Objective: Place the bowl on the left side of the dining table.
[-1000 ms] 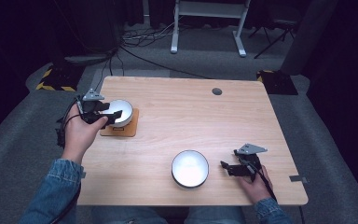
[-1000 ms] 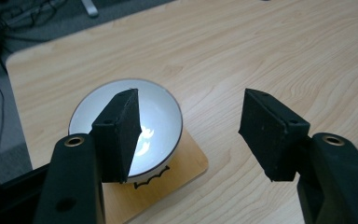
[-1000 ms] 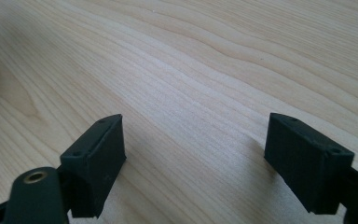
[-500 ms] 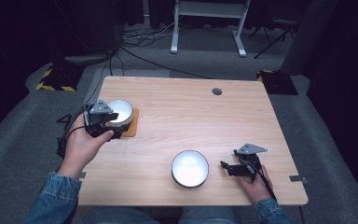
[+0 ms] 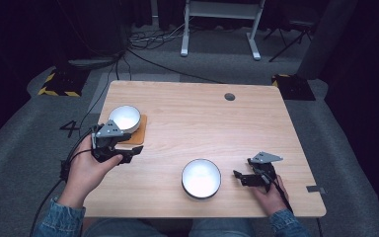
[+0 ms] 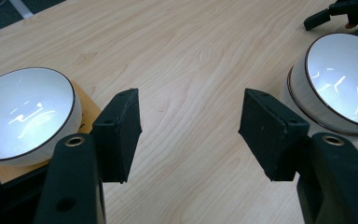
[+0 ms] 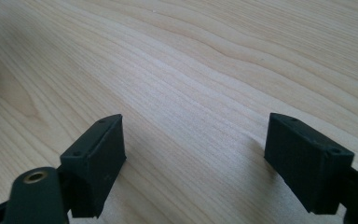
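The left gripper [image 5: 128,152] hovers with jaws apart just beside the bowl [image 5: 124,118] on the coaster [image 5: 137,136], near the table's [image 5: 192,113] left edge. The right gripper [image 5: 241,177] rests near the front right corner, jaws apart too.

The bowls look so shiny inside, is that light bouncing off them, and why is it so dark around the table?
Left gripper view: both bowls, the one on the mat and the other bowl, carry white squiggles of glare. High view: the table is brightly lit, while the floor behind falls into shadow.
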Motion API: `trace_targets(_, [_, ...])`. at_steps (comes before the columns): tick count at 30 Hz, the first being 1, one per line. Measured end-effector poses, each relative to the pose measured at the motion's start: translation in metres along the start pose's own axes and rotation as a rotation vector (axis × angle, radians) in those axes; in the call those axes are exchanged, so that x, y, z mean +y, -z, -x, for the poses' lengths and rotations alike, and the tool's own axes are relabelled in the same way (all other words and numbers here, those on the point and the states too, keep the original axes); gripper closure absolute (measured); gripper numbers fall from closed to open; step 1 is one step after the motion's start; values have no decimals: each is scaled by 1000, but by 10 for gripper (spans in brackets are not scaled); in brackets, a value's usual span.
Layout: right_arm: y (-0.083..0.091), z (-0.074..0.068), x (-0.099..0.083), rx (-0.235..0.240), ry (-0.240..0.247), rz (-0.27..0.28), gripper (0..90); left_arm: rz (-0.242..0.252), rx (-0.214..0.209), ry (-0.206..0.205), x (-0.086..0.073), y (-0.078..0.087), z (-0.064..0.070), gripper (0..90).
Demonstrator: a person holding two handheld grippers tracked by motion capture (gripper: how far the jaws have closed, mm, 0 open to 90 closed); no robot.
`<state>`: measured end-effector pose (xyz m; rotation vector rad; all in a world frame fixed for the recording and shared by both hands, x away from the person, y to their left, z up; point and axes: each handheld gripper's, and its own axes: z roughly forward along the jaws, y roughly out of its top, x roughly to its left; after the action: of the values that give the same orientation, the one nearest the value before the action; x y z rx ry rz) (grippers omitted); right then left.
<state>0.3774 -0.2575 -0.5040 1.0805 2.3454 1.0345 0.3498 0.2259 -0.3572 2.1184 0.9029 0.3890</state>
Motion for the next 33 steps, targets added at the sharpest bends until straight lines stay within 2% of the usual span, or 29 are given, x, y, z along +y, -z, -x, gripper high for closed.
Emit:
trace_targets(4, [0,0,0,0,5,2,205,12,-7,-6,-5,0,2,390])
trace_targets(5, [0,0,0,-1,5,2,205,15,-20,9,-6,-1,3,391])
trace_targets(6, [0,1,0,-1,7,3,205,12,-20,-3,-9,-1,4,393])
trace_targets(8, [0,0,0,0,3,1,205,5,-20,-2,-13,-2,7,393])
trace_targets(9, [0,0,0,0,2,0,205,-1,-22,-17,-14,-2,8,393])
trace_targets(13, [0,1,0,0,7,2,205,16,-46,-9,-22,-2,12,393])
trace_targets(14, [0,1,0,-1,7,2,205,33,-66,9,-29,-3,15,393])
trace_targets(16, [0,0,0,0,5,2,205,24,-67,16,-35,-5,19,393])
trace_targets(19, [0,0,0,0,2,1,205,23,-89,36,-41,-7,23,391])
trace_targets(20, [0,0,0,0,5,2,205,17,-84,21,-42,-6,24,391])
trace_targets(24, [0,1,0,-1,6,2,205,31,-81,39,-48,-8,27,391])
trace_targets(25, [0,0,0,0,4,2,205,26,-88,46,-50,-9,27,391])
trace_targets(29, [0,0,0,-1,5,2,205,1,-75,40,-54,-14,28,391])
trace_targets(32, [0,1,0,-1,7,3,205,-15,-93,46,-57,-18,29,391])
trace_targets(33, [0,0,0,0,3,1,205,-24,-81,24,-58,-18,28,391])
